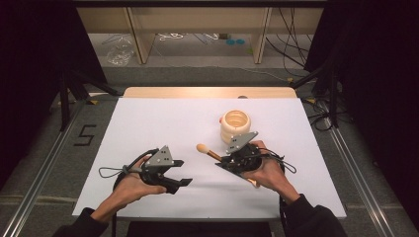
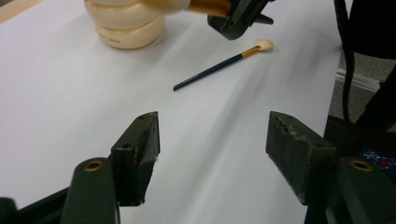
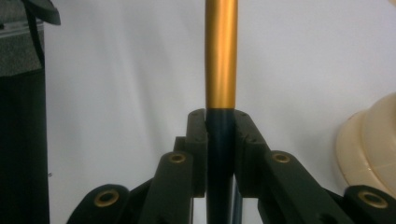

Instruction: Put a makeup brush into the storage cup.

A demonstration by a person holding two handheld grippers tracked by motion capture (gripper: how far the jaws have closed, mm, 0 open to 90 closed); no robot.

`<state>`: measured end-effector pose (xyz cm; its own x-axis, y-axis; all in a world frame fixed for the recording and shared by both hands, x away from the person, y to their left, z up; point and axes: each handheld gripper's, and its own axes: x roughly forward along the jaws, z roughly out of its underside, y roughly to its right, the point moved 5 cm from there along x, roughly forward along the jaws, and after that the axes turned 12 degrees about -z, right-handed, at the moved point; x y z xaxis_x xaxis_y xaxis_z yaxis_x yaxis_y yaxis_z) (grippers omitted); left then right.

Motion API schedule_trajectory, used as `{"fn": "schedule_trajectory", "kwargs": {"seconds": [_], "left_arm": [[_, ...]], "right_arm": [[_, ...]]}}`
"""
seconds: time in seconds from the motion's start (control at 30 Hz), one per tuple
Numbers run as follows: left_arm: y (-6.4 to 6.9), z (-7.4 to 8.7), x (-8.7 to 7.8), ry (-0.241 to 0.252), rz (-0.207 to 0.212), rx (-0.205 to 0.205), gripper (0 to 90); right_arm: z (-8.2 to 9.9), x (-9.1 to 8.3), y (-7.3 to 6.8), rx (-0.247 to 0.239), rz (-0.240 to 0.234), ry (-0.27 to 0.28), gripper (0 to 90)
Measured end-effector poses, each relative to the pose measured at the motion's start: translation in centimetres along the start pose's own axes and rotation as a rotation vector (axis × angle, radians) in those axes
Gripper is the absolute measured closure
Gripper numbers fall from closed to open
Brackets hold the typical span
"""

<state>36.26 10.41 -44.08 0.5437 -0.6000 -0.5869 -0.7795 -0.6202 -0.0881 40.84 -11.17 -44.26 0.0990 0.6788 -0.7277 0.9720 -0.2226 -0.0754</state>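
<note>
Right gripper (image 1: 223, 161) clamped a makeup brush (image 1: 207, 151) mid-surface beside the ridged cream holder (image 1: 235, 126), left gripper (image 1: 184, 172) gaped empty near the front edge, so best kept the handle upright and lowered it straight into the holder's mouth.

We see the left gripper (image 2: 212, 154) with its jaws standing wide apart over the white table (image 2: 70, 93). Beyond them a thin brush (image 2: 219, 65) lies near the cream ribbed holder (image 2: 126, 25), its pale tip pointing away from the holder.
</note>
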Motion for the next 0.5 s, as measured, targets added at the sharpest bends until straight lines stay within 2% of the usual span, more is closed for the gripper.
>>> {"fn": "schedule_trajectory", "kwargs": {"seconds": [0.23,0.3,0.33,0.47,0.5], "left_arm": [[-0.4,2.1,0.3,-0.018,-0.016,-0.022,33.5],[-0.7,2.9,0.3,-0.032,-0.035,-0.014,32.8],[-0.7,3.3,0.3,-0.033,-0.039,-0.029,32.5],[-1.1,4.2,0.1,-0.031,-0.051,-0.044,32.3],[-1.0,4.3,0.2,-0.019,-0.061,-0.069,32.1]], "right_arm": [[0.0,-0.6,0.9,0.025,0.029,0.054,79.4],[0.0,-0.8,1.1,0.029,0.026,0.057,79.4],[0.0,-0.8,1.2,0.029,0.04,0.069,79.4],[-0.1,-1.1,1.6,0.043,0.038,0.096,79.4],[0.0,-1.2,1.7,0.048,0.04,0.101,79.4]]}}
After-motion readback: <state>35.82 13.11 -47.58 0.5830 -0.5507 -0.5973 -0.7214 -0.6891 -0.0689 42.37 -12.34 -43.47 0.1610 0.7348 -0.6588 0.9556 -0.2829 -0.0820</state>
